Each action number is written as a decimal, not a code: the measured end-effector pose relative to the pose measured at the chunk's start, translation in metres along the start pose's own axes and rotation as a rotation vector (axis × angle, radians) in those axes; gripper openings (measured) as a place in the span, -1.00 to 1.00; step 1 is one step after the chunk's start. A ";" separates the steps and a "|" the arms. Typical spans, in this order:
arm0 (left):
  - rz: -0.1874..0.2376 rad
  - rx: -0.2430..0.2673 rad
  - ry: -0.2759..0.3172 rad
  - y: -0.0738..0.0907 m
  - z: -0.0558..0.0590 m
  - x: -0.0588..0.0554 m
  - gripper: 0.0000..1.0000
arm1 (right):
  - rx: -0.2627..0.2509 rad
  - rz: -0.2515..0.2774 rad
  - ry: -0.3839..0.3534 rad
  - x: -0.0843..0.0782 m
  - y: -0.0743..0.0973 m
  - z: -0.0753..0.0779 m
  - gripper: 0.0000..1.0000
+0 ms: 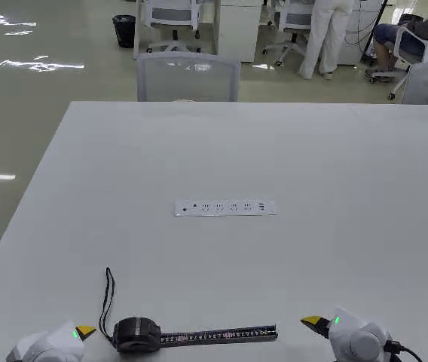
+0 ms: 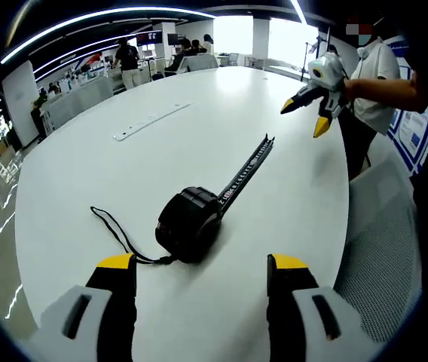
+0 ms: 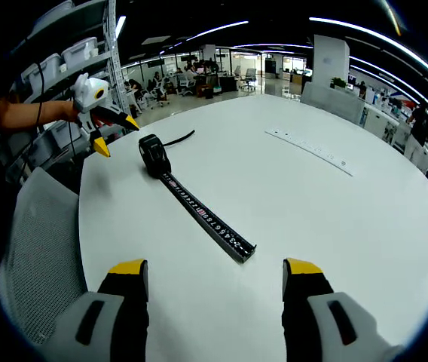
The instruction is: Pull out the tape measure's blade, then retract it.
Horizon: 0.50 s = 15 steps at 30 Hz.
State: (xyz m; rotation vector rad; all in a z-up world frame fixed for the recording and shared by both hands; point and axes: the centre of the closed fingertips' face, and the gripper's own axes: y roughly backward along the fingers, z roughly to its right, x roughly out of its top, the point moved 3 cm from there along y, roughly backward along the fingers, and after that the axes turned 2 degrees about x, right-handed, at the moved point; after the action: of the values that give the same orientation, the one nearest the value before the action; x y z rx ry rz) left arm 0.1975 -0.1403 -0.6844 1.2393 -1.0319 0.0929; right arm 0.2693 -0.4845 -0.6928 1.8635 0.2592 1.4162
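Tools empty, jaws apart: left tool (image 2: pixel 203 264), right tool (image 3: pixel 215 266); blade (image 1: pixel 218 335) out on bench (image 1: pixel 274 151). I fear it whipping back hard on release.

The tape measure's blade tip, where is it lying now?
In the head view the blade tip lies flat on the white table, right of the black case and just left of the right gripper.

Right tool (image 3: pixel 214 268), jaws apart, facing extended blade (image 3: pixel 203 216)
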 end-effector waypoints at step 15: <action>0.094 0.098 0.096 0.024 0.012 0.010 0.62 | -0.086 0.066 -0.053 0.013 0.015 -0.027 0.68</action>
State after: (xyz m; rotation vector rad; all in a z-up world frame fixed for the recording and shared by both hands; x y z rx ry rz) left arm 0.1825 -0.1451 -0.6612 1.2623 -1.0111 0.2760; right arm 0.2455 -0.4751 -0.6712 1.8513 0.1098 1.3982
